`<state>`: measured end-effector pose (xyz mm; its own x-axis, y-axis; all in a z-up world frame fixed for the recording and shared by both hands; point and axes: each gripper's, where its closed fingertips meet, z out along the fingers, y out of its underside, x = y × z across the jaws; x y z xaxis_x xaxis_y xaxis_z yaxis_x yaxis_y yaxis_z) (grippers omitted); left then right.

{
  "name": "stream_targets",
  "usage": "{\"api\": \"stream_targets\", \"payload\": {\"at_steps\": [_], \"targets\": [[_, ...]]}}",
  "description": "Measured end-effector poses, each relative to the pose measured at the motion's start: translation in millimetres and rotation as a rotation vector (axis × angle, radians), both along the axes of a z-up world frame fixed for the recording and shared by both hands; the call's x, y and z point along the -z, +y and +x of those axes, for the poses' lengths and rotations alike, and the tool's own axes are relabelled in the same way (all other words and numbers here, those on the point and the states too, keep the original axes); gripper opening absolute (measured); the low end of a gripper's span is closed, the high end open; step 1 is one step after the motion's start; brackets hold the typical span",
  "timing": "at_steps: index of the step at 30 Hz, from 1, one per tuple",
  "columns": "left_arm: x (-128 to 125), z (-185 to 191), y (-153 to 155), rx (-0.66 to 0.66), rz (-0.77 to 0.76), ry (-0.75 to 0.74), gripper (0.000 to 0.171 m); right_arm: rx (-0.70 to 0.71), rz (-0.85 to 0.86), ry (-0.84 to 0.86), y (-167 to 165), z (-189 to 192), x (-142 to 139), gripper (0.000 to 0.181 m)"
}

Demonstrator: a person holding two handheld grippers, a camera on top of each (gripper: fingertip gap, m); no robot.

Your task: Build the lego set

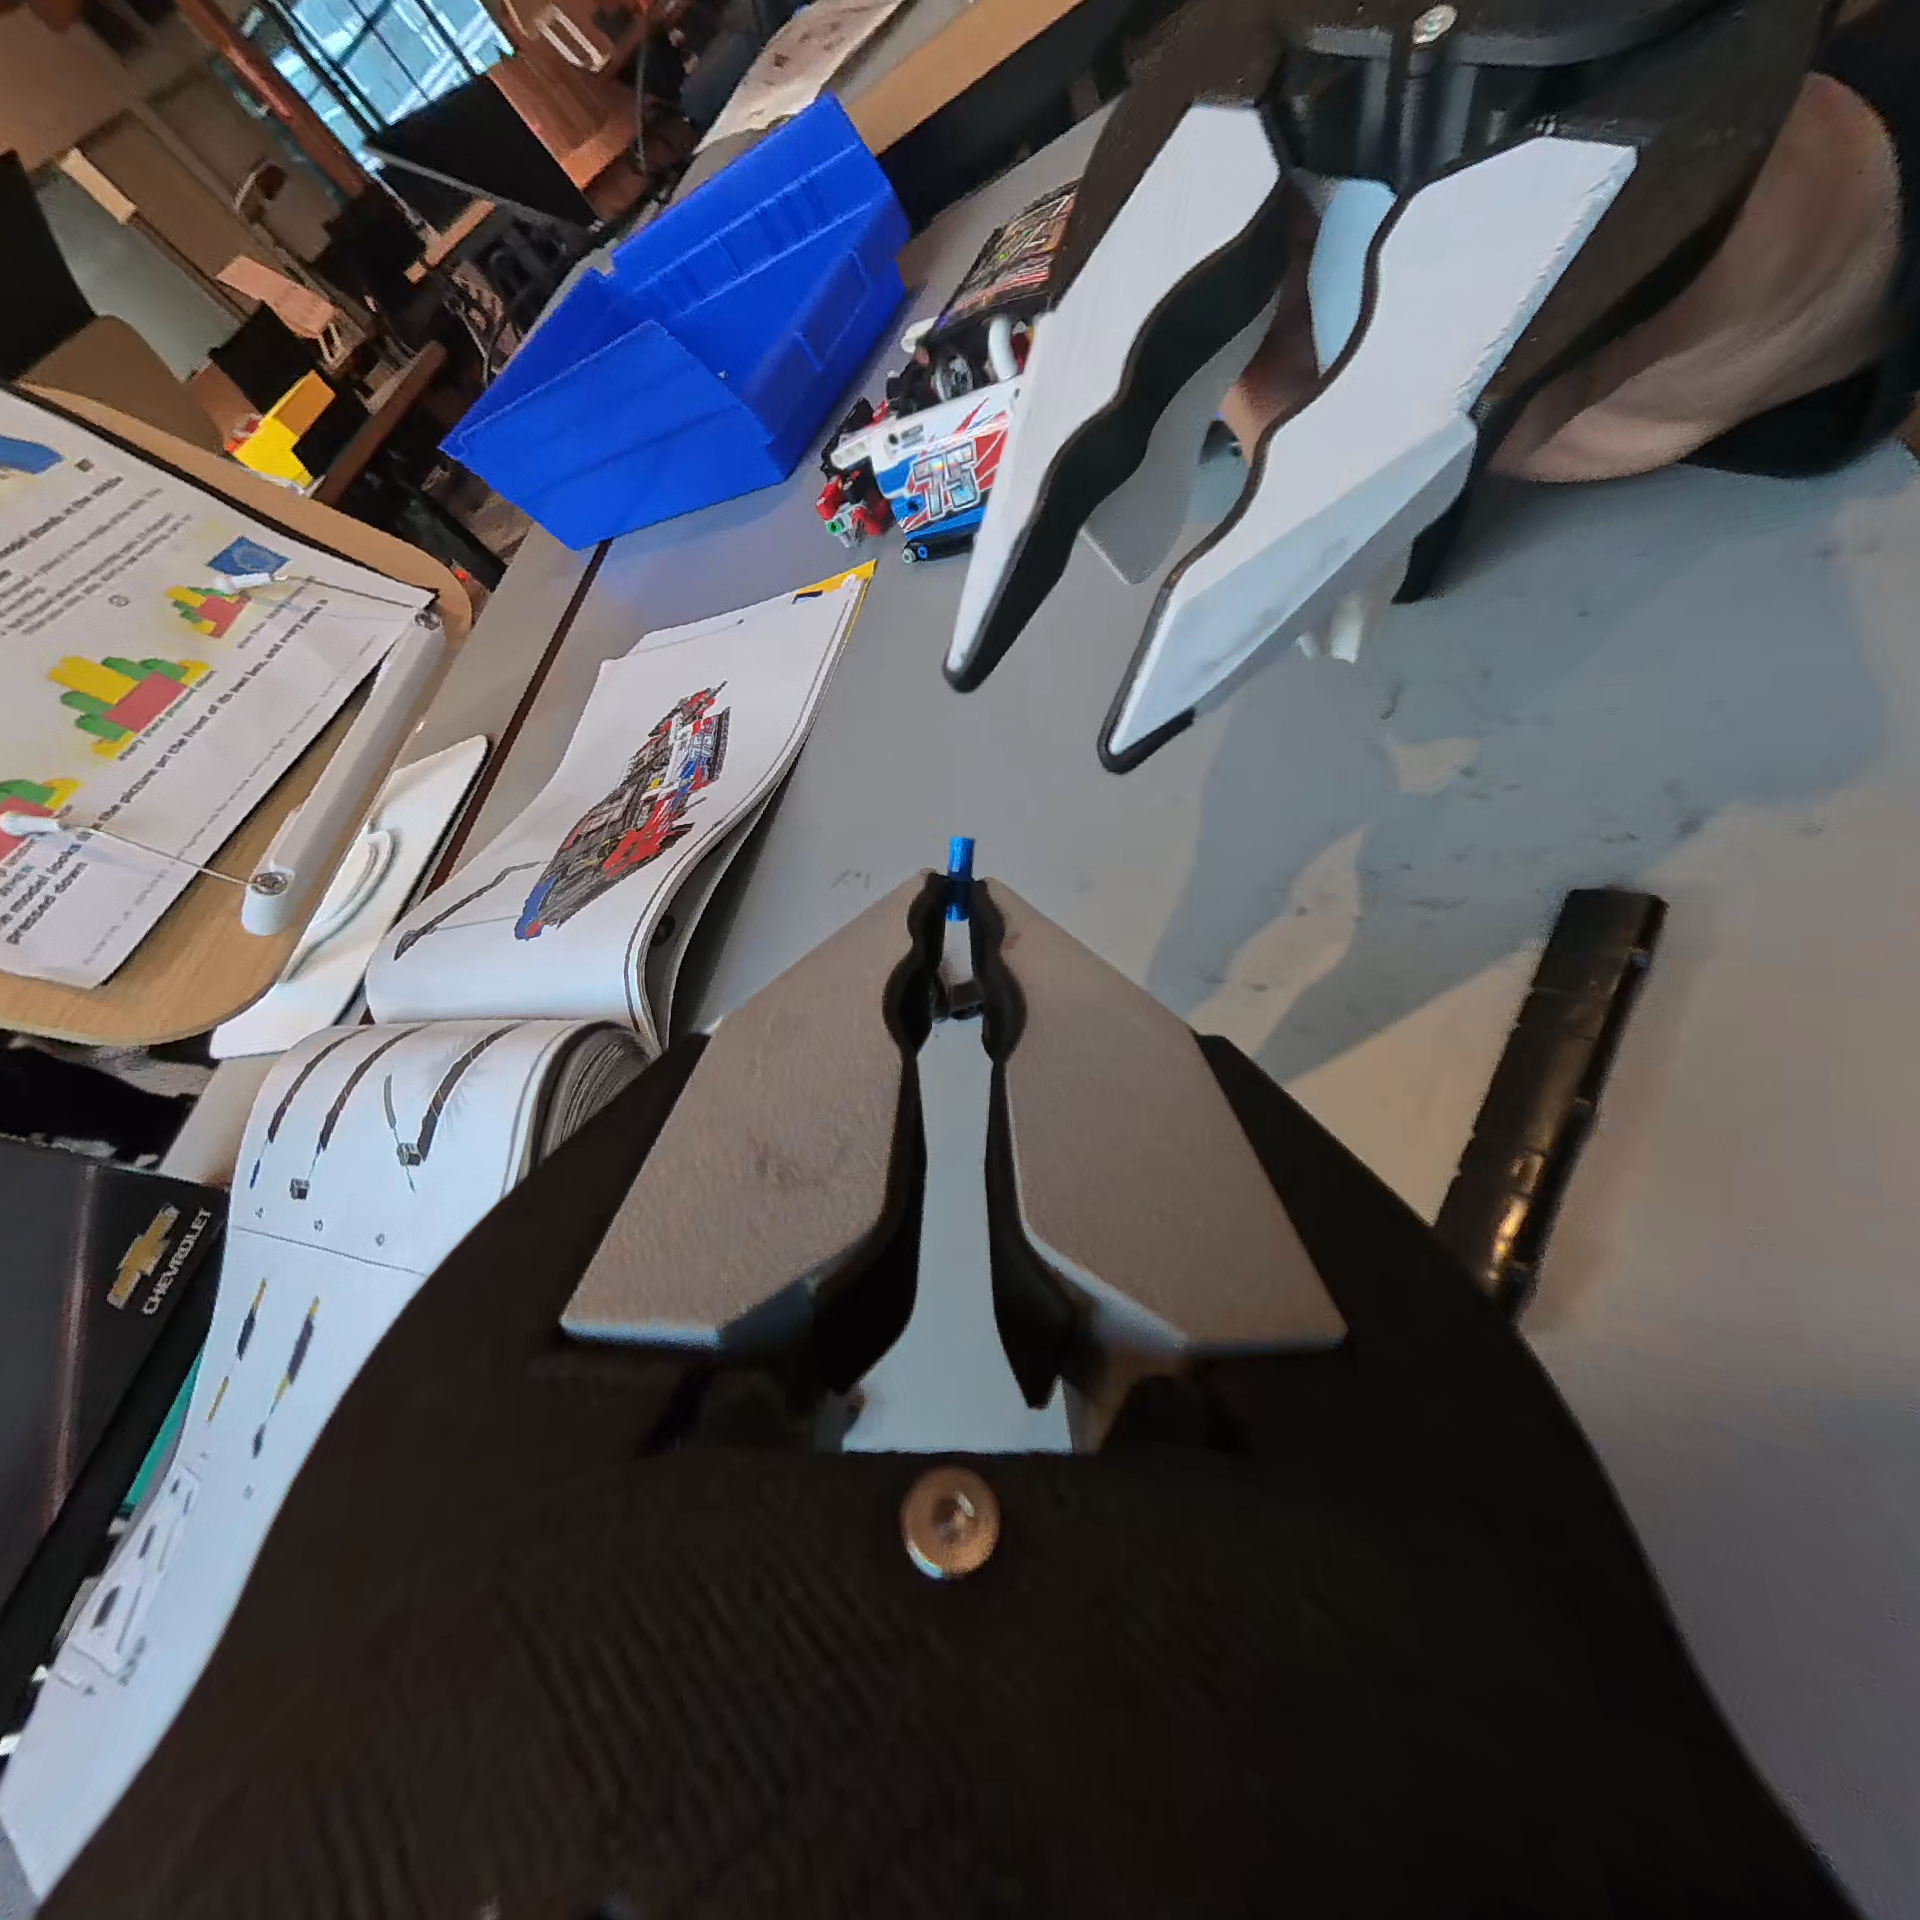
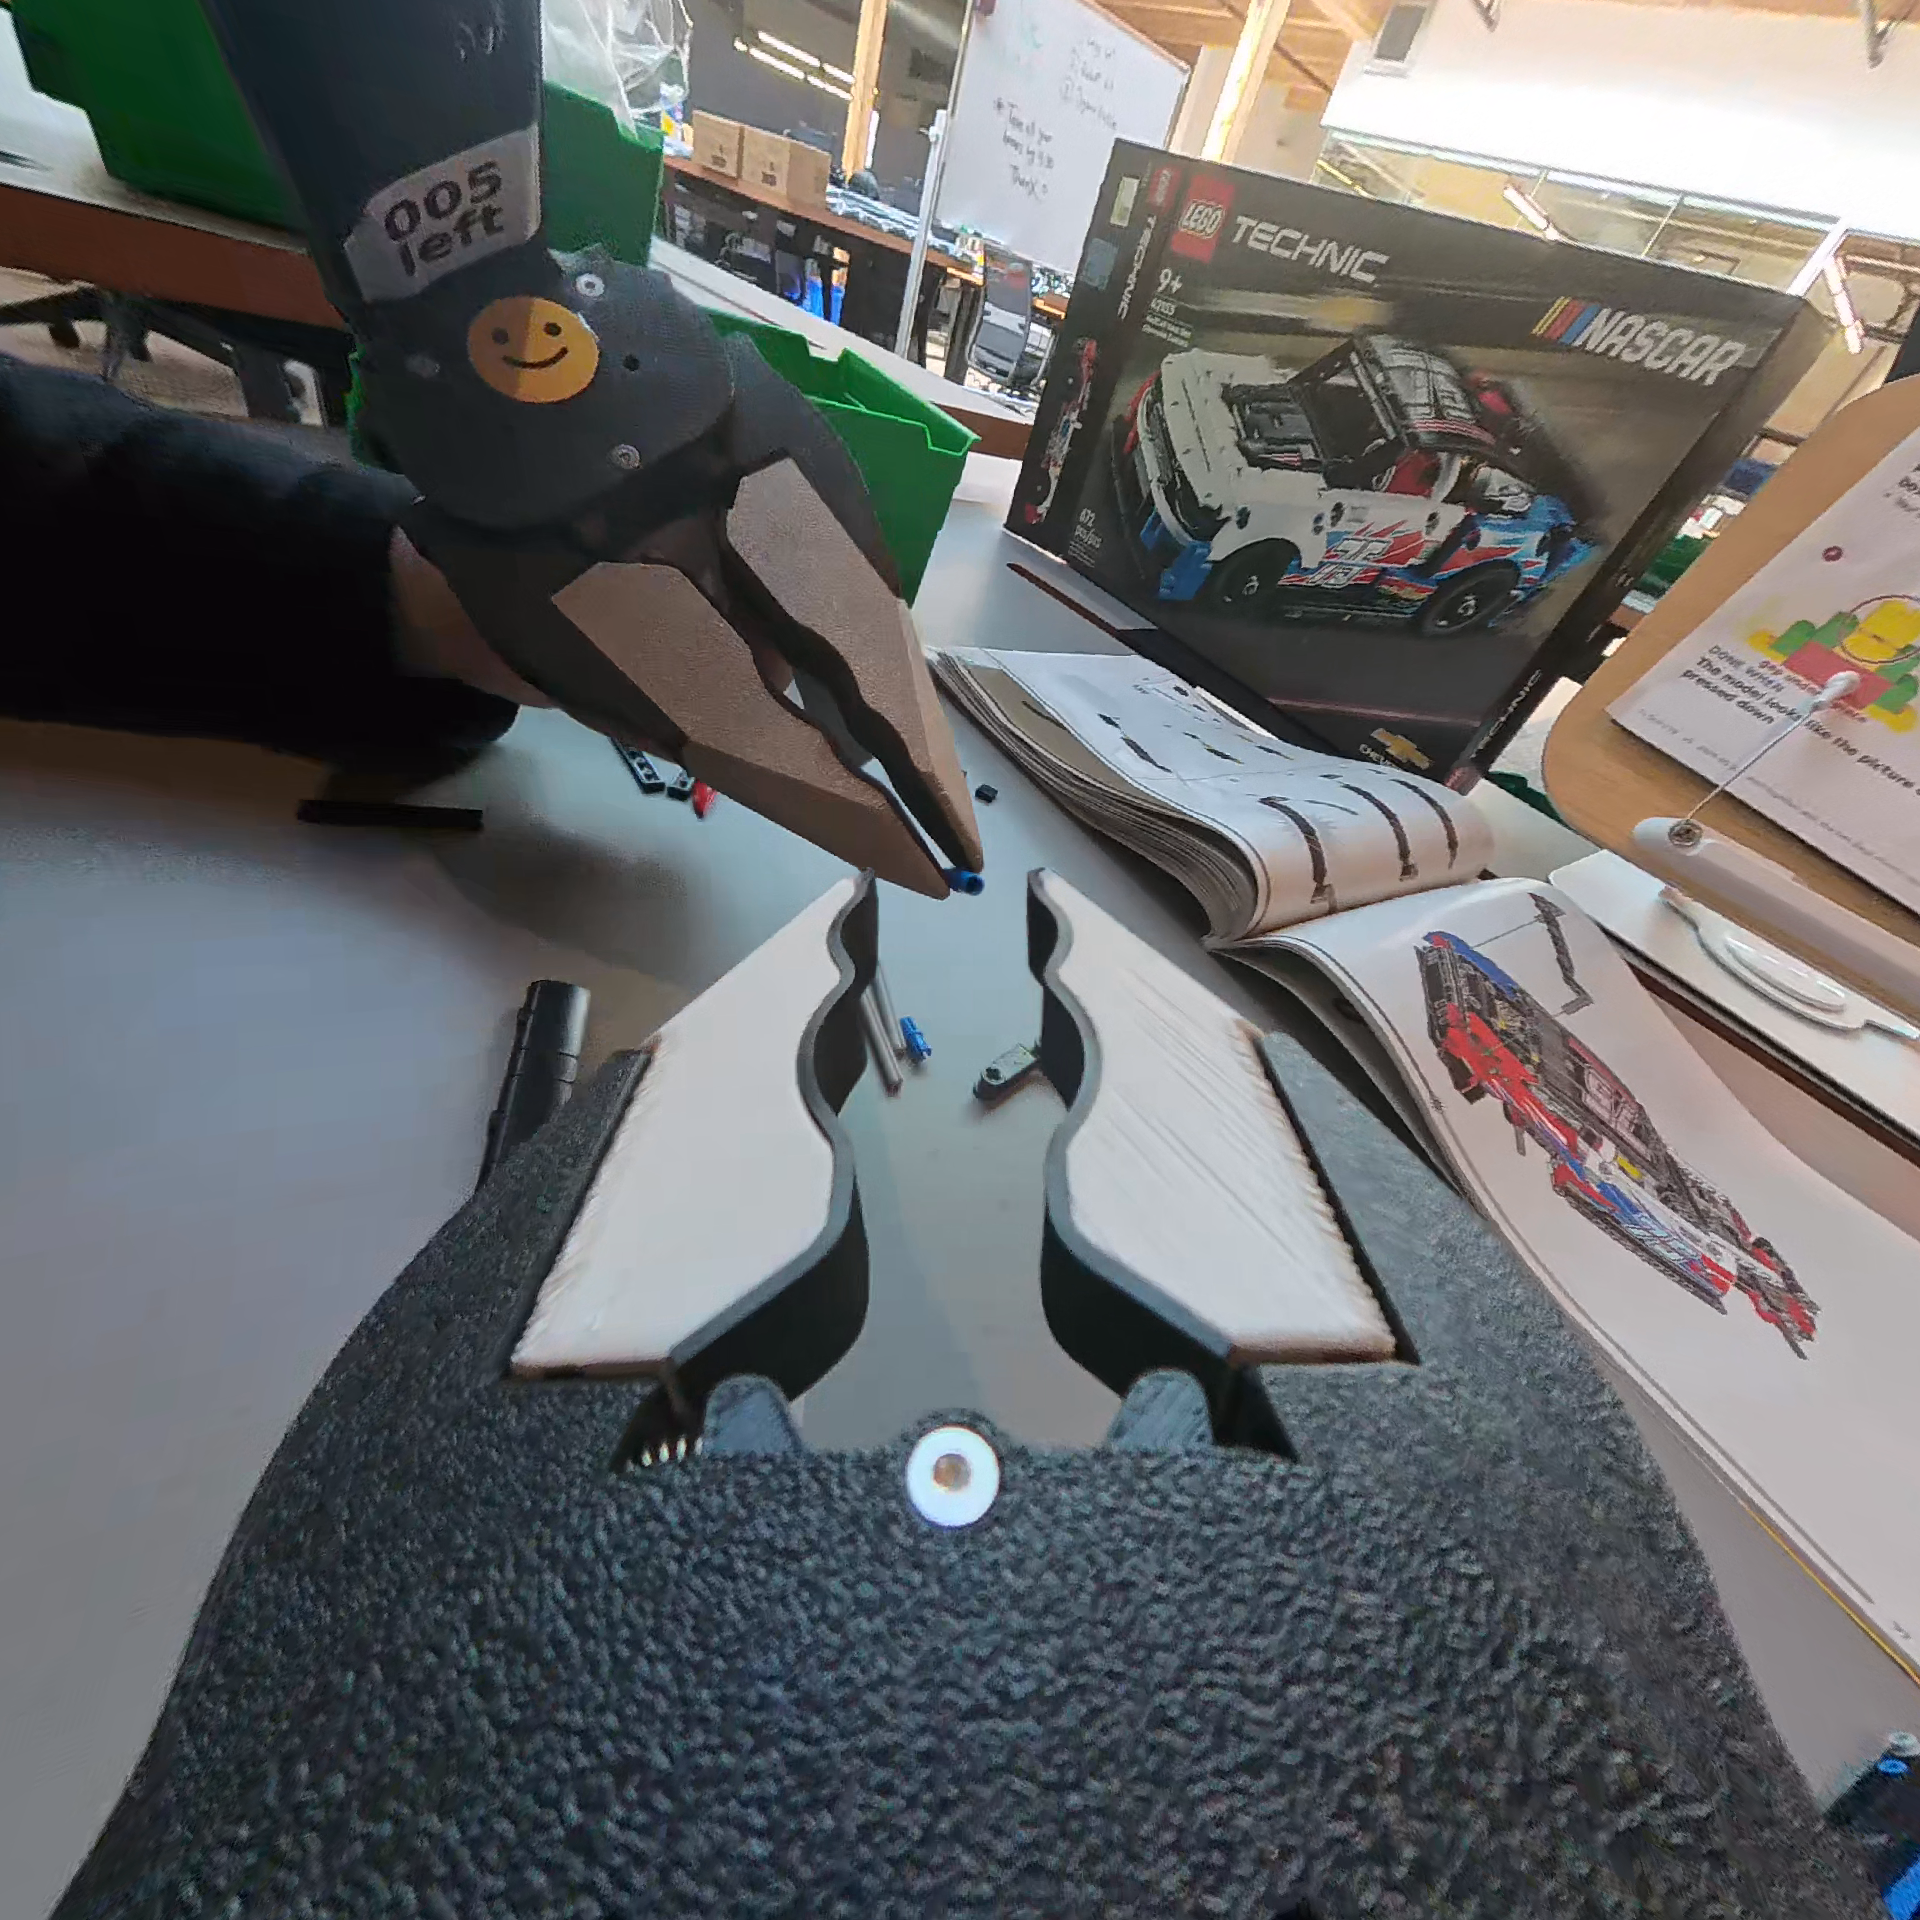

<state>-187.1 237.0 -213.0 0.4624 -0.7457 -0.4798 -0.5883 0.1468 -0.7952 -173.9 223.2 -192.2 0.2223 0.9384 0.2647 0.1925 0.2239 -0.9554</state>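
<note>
My left gripper [image 1: 958,883] is shut on a small blue pin [image 1: 958,864], held above the grey table; the pin's tip sticks out past the fingertips. The right wrist view shows the same gripper [image 2: 961,878] with the blue pin [image 2: 966,883]. My right gripper [image 2: 951,883] is open and empty, its jaws facing the left gripper's tips; it also shows in the left wrist view [image 1: 1039,717]. Between its fingers on the table lie two grey axles [image 2: 881,1029], another blue pin [image 2: 914,1039] and a small black piece [image 2: 1006,1072]. The partly built car [image 1: 925,468] stands farther back.
An open instruction booklet [image 1: 665,790] lies at the left, also in the right wrist view [image 2: 1351,831]. A blue bin [image 1: 686,353] stands behind it. The set's box [image 2: 1403,457] stands upright. A black beam [image 1: 1548,1091] and small black pieces [image 2: 655,774] lie on the table. Green bins [image 2: 883,426] stand behind. The tips of both grippers are at nearly the same place. The partly built car [image 1: 925,468] is about equally far from each gripper, around 25 cm.
</note>
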Motion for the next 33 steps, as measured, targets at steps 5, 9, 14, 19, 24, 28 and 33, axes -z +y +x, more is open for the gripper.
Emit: {"api": "stream_targets", "payload": {"at_steps": [5,9,14,19,24,28,33], "targets": [[3.0,-9.4,6.7,-0.051,-0.021,-0.071,0.001,-0.005,0.007,-0.018,0.1,-4.1,3.0,0.027],[-2.5,-24.4,16.7,-0.125,0.01,-0.08,0.001,-0.019,-0.012,-0.015,2.2,-14.8,3.0,0.025],[6.0,-33.3,23.7,-0.181,-0.025,-0.099,0.001,-0.026,-0.041,-0.021,9.2,-27.1,4.5,0.025],[1.8,-31.0,21.1,-0.172,0.01,-0.092,0.001,-0.015,-0.045,-0.022,12.6,-29.4,4.6,0.025],[2.7,-23.5,13.1,-0.112,0.094,0.0,0.001,-0.015,-0.045,0.005,12.6,-27.0,0.9,0.021],[0.5,-16.9,4.4,-0.056,0.188,0.078,0.001,-0.014,-0.06,0.022,13.9,-24.7,-1.2,0.021],[-0.4,-14.3,2.1,-0.052,0.246,0.13,0.001,-0.03,-0.047,0.002,9.9,-26.3,1.4,0.016]]}}
